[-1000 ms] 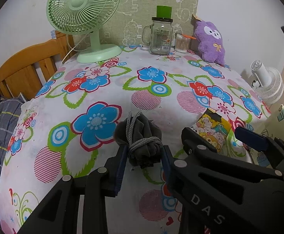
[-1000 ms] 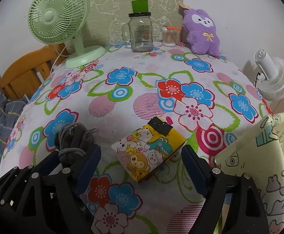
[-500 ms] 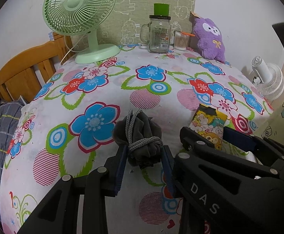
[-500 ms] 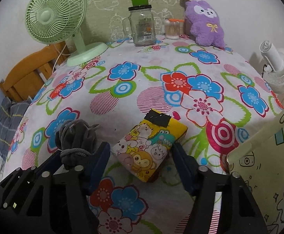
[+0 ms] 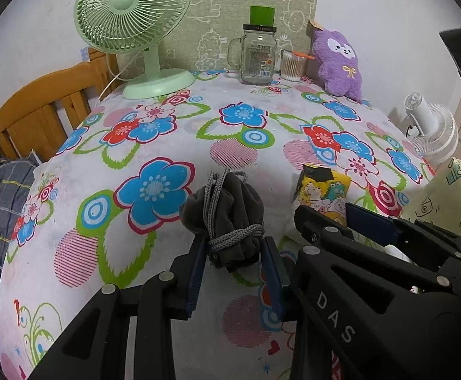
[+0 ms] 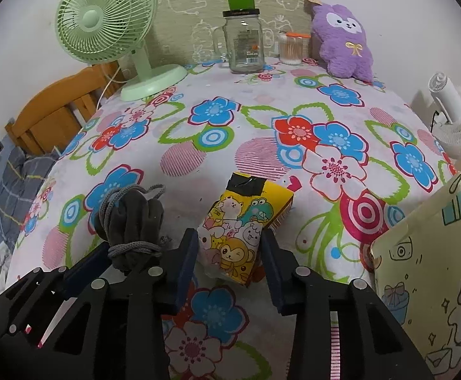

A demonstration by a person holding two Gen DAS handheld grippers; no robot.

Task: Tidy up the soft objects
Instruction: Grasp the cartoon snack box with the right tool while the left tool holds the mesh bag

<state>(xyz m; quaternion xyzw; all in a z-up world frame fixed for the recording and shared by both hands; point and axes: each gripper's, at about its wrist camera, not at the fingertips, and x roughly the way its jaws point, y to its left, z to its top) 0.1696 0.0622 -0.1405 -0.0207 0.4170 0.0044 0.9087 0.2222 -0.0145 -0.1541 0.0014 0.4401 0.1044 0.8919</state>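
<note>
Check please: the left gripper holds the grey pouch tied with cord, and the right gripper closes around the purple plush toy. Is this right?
Not quite. The left gripper does hold the grey pouch, but the right gripper is closing around the yellow cartoon packet, as the right wrist view shows. The purple plush toy sits at the far edge of the table.

The yellow cartoon-print packet (image 6: 246,231) sits partly hidden: in the left wrist view the right gripper (image 5: 322,218) covers its near half. In the right wrist view, the packet's lower sides vanish behind the closing jaws. Left of the packet, the foot of the grey cord-tied bundle (image 5: 227,218) disappears between the left gripper (image 5: 233,253)'s pads. Right of the packet, a pale printed cushion (image 6: 426,272) is cut off by the frame's edge. Far behind the packet, the label on the glass jar (image 6: 244,47) is too small to read.
</note>
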